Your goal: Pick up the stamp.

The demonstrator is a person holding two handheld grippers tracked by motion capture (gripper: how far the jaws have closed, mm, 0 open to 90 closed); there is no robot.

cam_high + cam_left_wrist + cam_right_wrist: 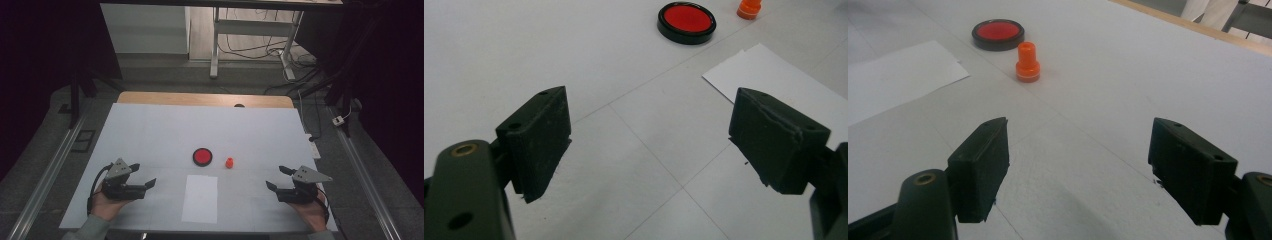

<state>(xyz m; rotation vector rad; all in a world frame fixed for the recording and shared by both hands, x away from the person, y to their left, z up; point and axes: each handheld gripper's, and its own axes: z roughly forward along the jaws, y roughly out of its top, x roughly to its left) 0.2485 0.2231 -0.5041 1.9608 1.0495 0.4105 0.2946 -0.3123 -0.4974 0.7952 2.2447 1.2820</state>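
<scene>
Both grippers, left and right, released, apart near desk front edge; one stamp, one ink pad at 12 o'clock between.

The tabletop is a pale grey-white crossed by thin grey seam lines, with a light wood strip along its far edge. The round pad is bright red inside a black rim. The small stamp is orange throughout. The sheet of paper is plain white. Both the left gripper and the right gripper are matt black, each topped by a grey plate.
</scene>
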